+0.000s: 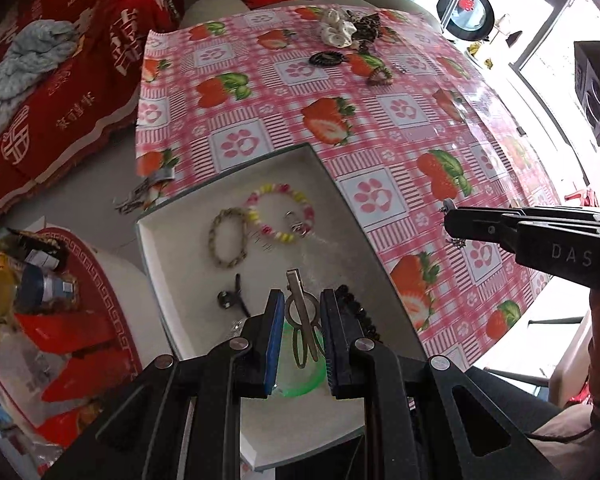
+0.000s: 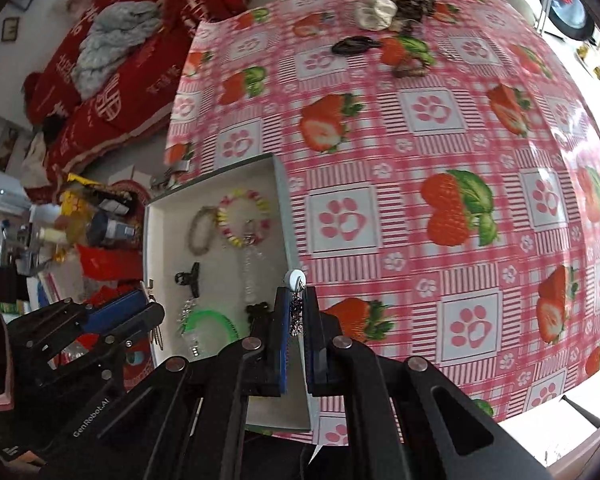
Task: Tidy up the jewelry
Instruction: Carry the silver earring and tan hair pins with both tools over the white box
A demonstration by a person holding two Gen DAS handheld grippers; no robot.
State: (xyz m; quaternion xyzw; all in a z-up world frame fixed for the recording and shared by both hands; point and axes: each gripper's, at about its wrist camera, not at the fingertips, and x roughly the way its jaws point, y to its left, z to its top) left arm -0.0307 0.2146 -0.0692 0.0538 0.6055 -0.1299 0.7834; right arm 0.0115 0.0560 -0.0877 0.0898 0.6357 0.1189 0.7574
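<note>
While the left gripper (image 1: pixel 300 316) clamps a metal hair clip (image 1: pixel 302 312), the right gripper (image 2: pixel 296 312) pinches an earring (image 2: pixel 296 280) (box (image 1: pixel 152 240) below).

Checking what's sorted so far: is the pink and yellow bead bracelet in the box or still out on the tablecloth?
In: the bead bracelet lies on the white box's floor, beside a braided bracelet.

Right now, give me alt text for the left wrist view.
The left tool grips a metal hair clip above a white tray holding bracelets and a green bangle. The right tool hovers over the strawberry tablecloth with a small dangling piece.
</note>
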